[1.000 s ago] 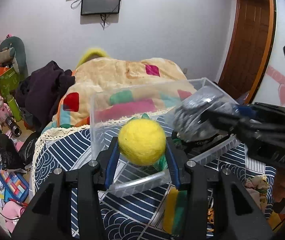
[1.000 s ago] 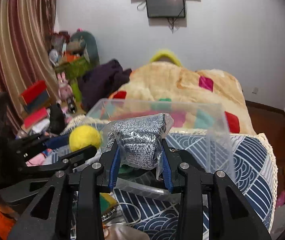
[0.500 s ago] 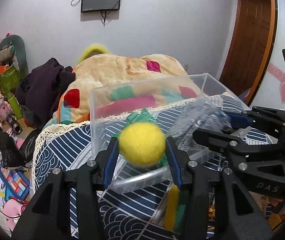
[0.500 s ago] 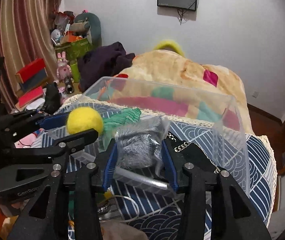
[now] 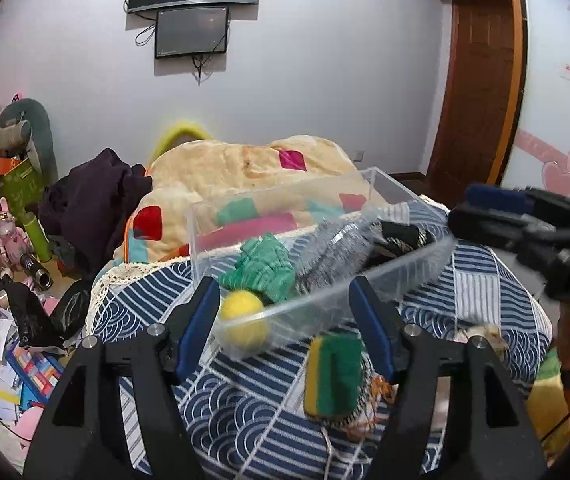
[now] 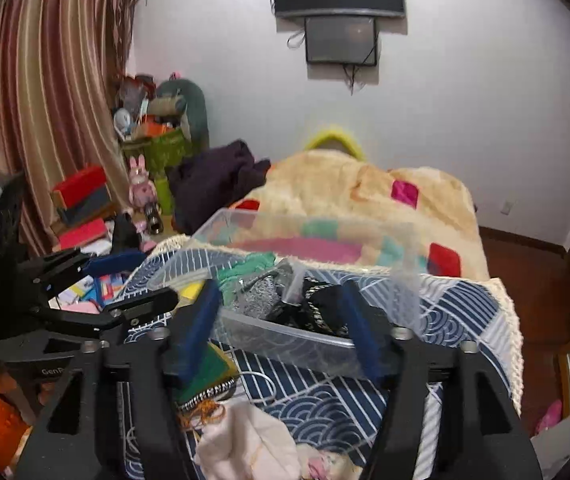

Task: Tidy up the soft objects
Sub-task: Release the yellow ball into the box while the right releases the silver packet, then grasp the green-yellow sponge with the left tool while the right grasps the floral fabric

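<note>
A clear plastic bin [image 5: 405, 276] [image 6: 285, 336] stands on the blue patterned bedspread. Inside lie a yellow felt ball [image 5: 244, 320], a green knit cloth [image 5: 263, 268] [image 6: 245, 268], a bagged grey scrubber [image 5: 337, 248] [image 6: 259, 294] and a black item [image 6: 317, 312]. My left gripper [image 5: 285, 304] is open and empty just before the bin's near wall. My right gripper [image 6: 279, 304] is open and empty at the bin's near edge. A yellow-green sponge [image 5: 335, 376] [image 6: 201, 376] lies on the bed in front of the bin.
A pale cloth [image 6: 245, 444] and a braided cord [image 5: 377, 396] lie on the bedspread near me. A cream patchwork blanket [image 5: 245, 176] lies behind the bin. Dark clothes [image 5: 93, 204], toys and boxes crowd the floor at left. A wooden door [image 5: 481, 92] stands at right.
Both grippers opened and pulled back. The yellow ball left my left gripper and the bagged scrubber left my right gripper; both now lie in the bin.
</note>
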A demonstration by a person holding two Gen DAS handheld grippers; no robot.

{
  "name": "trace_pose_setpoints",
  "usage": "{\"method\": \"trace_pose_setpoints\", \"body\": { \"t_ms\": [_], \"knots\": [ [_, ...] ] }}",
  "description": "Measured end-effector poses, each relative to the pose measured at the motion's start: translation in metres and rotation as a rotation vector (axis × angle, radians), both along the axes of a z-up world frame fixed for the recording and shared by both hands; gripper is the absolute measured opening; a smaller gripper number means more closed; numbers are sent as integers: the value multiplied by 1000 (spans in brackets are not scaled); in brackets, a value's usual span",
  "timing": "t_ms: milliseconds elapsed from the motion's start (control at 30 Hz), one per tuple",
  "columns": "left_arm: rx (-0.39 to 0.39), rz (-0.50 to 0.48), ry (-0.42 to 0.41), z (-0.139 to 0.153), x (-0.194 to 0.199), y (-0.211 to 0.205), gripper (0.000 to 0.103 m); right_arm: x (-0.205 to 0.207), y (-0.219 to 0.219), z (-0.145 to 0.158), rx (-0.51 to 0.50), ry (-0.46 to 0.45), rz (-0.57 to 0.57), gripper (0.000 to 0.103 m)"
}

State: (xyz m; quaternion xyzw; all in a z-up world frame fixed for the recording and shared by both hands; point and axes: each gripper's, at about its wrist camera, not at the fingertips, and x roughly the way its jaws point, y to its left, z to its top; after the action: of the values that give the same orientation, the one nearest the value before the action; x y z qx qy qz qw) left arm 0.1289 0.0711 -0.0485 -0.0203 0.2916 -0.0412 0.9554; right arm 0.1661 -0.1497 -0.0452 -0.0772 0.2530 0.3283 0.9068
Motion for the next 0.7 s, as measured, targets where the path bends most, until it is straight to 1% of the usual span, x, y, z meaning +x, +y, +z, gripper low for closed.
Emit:
{"method": "trace_pose_setpoints", "body": {
  "t_ms": [133,233,333,433,500,600,667,700],
  "knots": [
    [-5,-13,29,-11,-12,-3,67,-12,-18,-7,-35,-28,-34,65],
    [-23,-23,69,-24,-16,-4,67,-17,-31,-23,-75,-10,-62,65],
    [-36,-25,107,-40,-18,-8,67,-18,-41,-44,-115,41,-74,65],
    [-69,-21,142,-56,-15,-9,67,-17,-50,-71,-150,114,-84,65],
    [-89,-16,160,-64,-12,-10,67,-17,-57,-87,-154,171,-88,65],
    [-133,-20,182,-71,-6,-10,67,-19,-66,-98,-136,224,-92,64],
    [-151,-25,187,-73,-3,-11,66,-19,-68,-100,-119,247,-83,54],
    [-154,-29,185,-73,-2,-13,66,-19,-68,-102,-111,261,-73,44]
  ]
}}
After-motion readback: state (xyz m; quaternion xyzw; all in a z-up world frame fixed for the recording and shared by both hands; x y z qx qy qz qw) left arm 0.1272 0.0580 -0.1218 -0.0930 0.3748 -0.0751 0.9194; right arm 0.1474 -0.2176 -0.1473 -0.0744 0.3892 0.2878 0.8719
